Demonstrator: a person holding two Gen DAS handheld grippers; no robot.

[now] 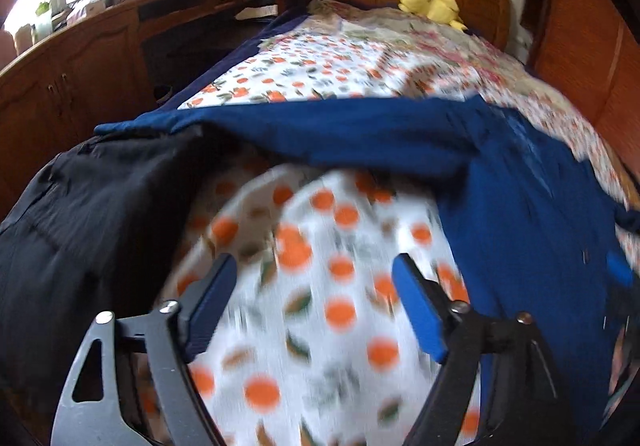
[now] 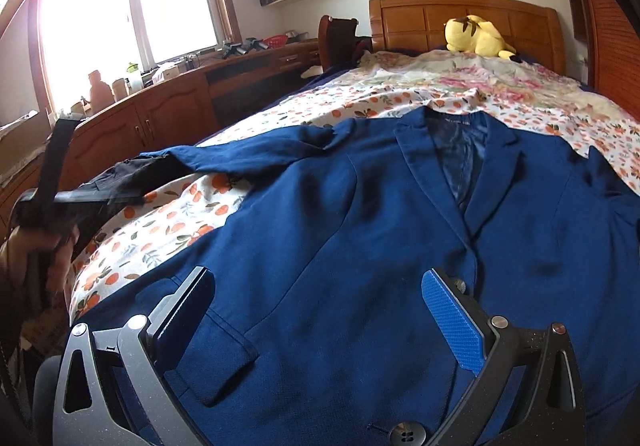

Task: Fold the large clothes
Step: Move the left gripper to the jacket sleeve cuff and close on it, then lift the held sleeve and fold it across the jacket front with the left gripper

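Folding starts with the bed (image 2: 500,98), whose orange-print sheet (image 1: 320,286) carries my navy blazer (image 2: 360,246) lying face up, lapels toward the headboard, one sleeve (image 2: 248,154) stretched out to the window side. A black garment (image 1: 80,226) lies beside that sleeve. My right gripper (image 2: 320,310) hovers over the blazer's lower front near the pocket flap (image 2: 232,362), jaws spread wide with nothing between them. My left gripper (image 1: 316,298) hangs over bare sheet just short of the sleeve, jaws partly open and empty. I judge the sleeve goes first: pinch it near the cuff, catching only blue cloth, not the sheet or the black garment, then lay it flat across the chest.
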